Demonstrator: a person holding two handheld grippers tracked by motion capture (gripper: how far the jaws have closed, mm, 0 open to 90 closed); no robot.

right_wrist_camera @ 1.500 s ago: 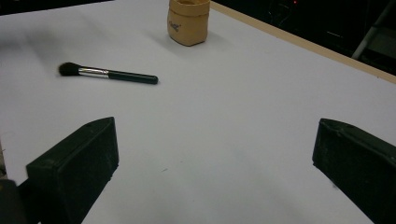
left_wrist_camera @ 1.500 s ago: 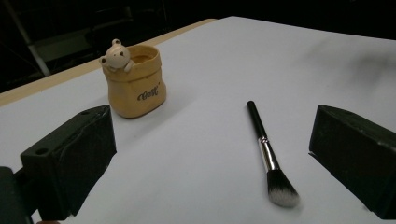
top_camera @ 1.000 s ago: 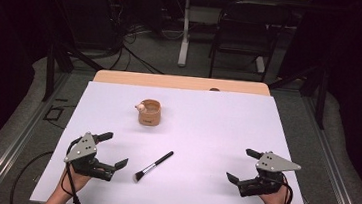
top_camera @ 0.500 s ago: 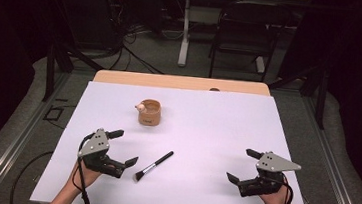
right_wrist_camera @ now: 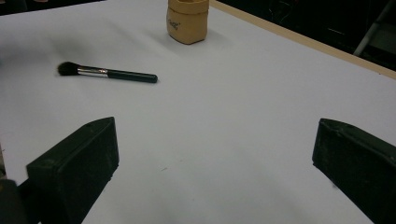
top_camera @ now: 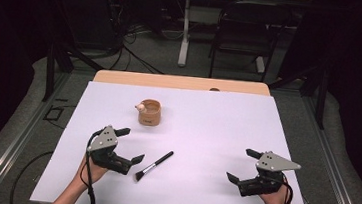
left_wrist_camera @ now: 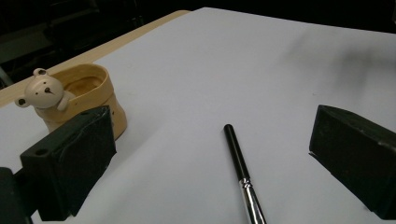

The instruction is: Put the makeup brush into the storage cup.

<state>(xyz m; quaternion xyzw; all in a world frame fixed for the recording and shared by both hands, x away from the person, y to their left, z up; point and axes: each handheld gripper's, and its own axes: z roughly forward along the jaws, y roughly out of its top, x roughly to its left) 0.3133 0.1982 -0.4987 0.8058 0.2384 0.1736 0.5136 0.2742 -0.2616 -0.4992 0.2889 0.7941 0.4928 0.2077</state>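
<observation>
The brush (top_camera: 153,165) lies flat on the white sheet (top_camera: 216,130) near the table's front edge, its black handle pointing up and to the right in the high view and its dark bristles toward the person. The left gripper (top_camera: 129,146) sits just beside the bristle end, its jaws spread wide and holding nothing; one jaw tip is close to the bristles without touching them. In the left gripper view the brush's handle (left_wrist_camera: 239,161) and silver ferrule lie on the sheet between the two open jaws, apart from both. The cup (top_camera: 150,112), tan with a small bear figure on its rim, stands upright farther back on the sheet, well apart from the brush. The right gripper (top_camera: 243,165) rests low at the sheet's front right, well apart from brush and cup, its jaws also spread wide and empty. A hand (top_camera: 93,170) grips the left gripper from below.
</observation>
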